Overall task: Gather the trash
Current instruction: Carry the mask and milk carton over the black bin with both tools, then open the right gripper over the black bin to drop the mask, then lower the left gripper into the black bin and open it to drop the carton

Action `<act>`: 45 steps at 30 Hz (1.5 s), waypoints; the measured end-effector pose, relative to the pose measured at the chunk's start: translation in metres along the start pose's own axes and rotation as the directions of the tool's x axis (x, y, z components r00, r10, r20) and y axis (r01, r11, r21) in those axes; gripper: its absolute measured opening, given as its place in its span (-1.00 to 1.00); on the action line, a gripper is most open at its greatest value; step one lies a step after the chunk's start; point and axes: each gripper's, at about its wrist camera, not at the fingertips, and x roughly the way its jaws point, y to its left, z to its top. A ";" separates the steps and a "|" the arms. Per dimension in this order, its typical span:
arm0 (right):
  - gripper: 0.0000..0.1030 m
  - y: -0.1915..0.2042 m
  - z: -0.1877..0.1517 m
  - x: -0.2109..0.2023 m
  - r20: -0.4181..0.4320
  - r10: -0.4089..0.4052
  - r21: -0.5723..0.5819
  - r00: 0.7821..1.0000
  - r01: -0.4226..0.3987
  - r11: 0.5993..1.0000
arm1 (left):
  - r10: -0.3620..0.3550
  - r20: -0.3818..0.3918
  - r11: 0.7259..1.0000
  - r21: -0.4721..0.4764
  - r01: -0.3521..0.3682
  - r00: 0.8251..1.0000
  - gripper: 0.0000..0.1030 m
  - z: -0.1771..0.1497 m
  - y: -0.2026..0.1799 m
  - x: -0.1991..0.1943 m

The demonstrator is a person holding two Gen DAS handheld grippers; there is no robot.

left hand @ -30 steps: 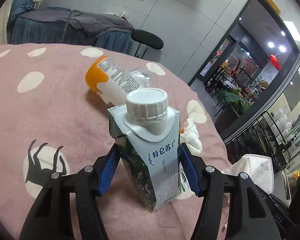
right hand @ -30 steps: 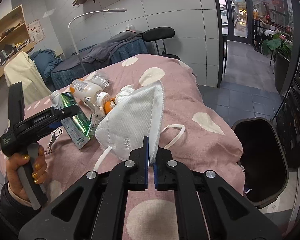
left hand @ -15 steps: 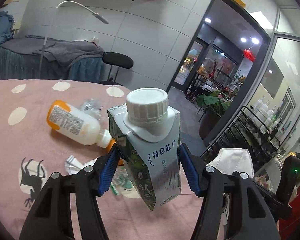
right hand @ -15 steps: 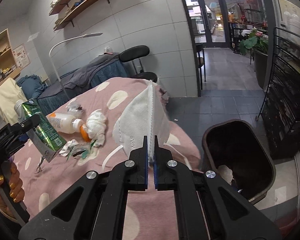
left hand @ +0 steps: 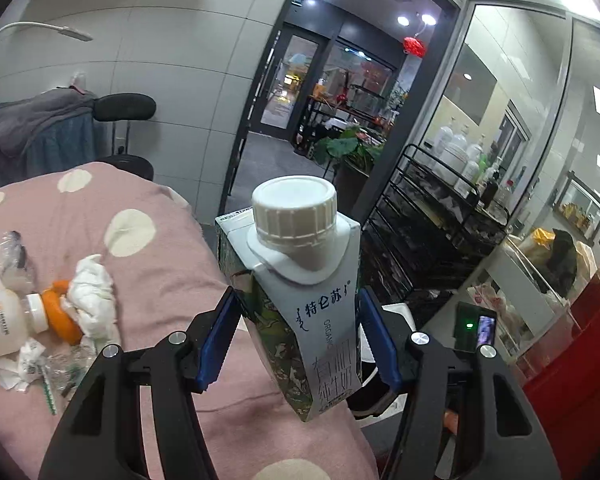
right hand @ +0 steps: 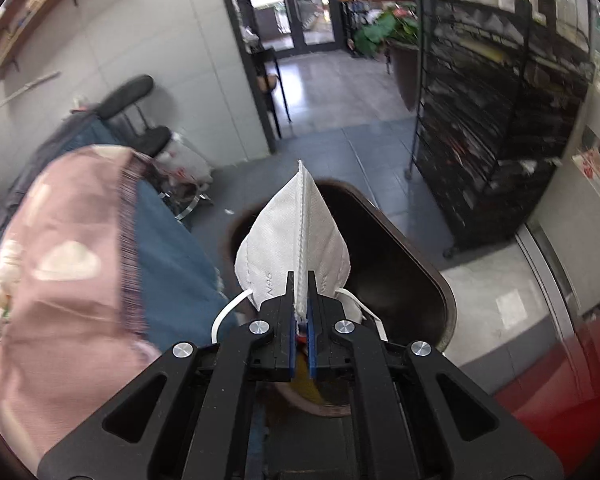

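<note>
My left gripper (left hand: 298,322) is shut on a green and grey milk carton (left hand: 300,304) with a white cap, held upright above the edge of the pink dotted bed (left hand: 148,272). My right gripper (right hand: 300,286) is shut on a white folded face mask (right hand: 296,240), held over the open dark trash bin (right hand: 404,280) on the floor. On the bed in the left wrist view lie a white bottle with an orange cap (left hand: 16,320), a crumpled white tissue (left hand: 92,292) and scraps of wrapper (left hand: 24,368).
A black wire rack (right hand: 496,120) stands right of the bin. The bed's blue skirt (right hand: 172,268) hangs left of the bin. A black stool (left hand: 126,108) and a glass door (left hand: 288,80) stand behind. A red surface (right hand: 560,380) lies at the right.
Both grippers have swung right, off the bed toward the floor. The mask has moved from above the bed to over the bin. The carton has moved to the bed's edge.
</note>
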 end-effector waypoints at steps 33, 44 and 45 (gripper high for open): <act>0.49 -0.099 -0.078 0.011 -0.052 -0.137 0.235 0.989 0.146 0.961 | 0.088 -0.486 0.979 0.205 0.016 0.870 0.15 -0.057 -0.108 0.221; 0.49 -0.118 -0.096 -0.012 -0.038 -0.156 0.275 0.987 0.161 0.948 | 0.149 -0.607 0.969 0.247 0.006 0.780 0.16 -0.087 -0.104 0.267; 0.49 -0.117 -0.096 -0.012 -0.036 -0.154 0.275 0.987 0.158 0.948 | 0.151 -0.612 0.969 0.247 0.006 0.777 0.16 -0.089 -0.103 0.267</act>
